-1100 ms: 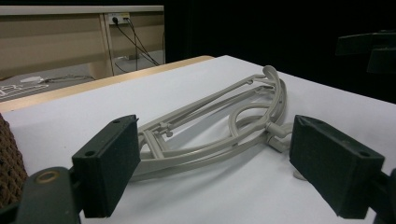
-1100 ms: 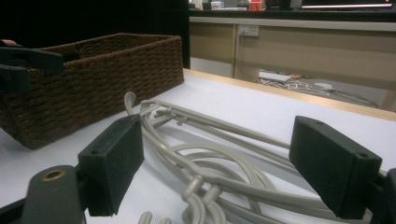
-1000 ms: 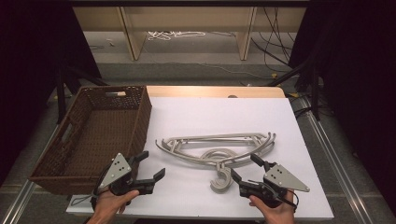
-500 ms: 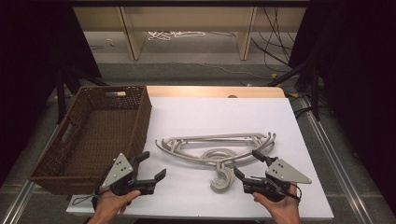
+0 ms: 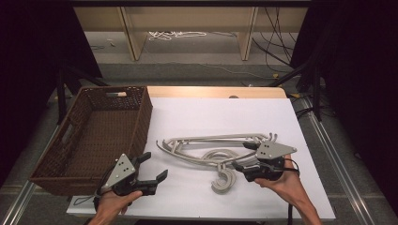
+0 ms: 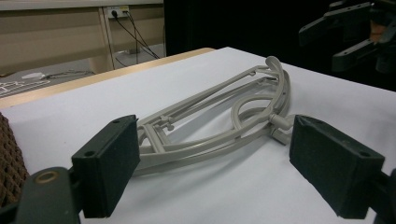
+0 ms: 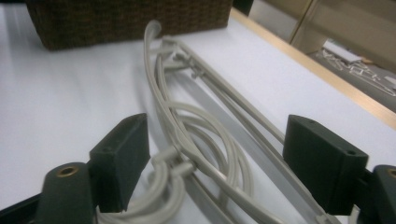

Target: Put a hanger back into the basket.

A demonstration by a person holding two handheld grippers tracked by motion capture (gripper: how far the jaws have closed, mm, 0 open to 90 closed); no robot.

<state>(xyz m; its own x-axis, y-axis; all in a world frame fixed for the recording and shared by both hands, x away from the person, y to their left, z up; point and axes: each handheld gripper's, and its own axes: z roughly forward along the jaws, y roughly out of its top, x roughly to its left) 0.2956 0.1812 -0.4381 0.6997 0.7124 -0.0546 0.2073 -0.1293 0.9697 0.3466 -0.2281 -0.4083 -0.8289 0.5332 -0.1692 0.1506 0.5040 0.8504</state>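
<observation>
A stack of grey plastic hangers [image 5: 206,139] lies on the white table top [image 5: 211,112], hooks toward the person. My right gripper [image 5: 242,156] has come in from the right. Its jaws have just been closing a little. In the right gripper view the hangers' [image 7: 182,161] arms and hooks lie between the pads [image 7: 119,163], which stand apart from them: open. My left gripper [image 5: 154,166] rests open at the front left, aimed at the hangers [image 6: 205,148], with nothing between its pads [image 6: 109,170]. The right gripper [image 6: 345,37] hangs beyond them.
A brown wicker basket [image 5: 94,136] stands at the table's left side, beside my left gripper, and shows behind the hangers as basket [image 7: 126,18]. The table's wooden far edge [image 5: 216,91] runs behind the white top. Cables and shelf legs lie on the floor beyond.
The right hand has moved forward and left, so its jaws now straddle the hangers near the hooks. The left gripper has stayed put.
</observation>
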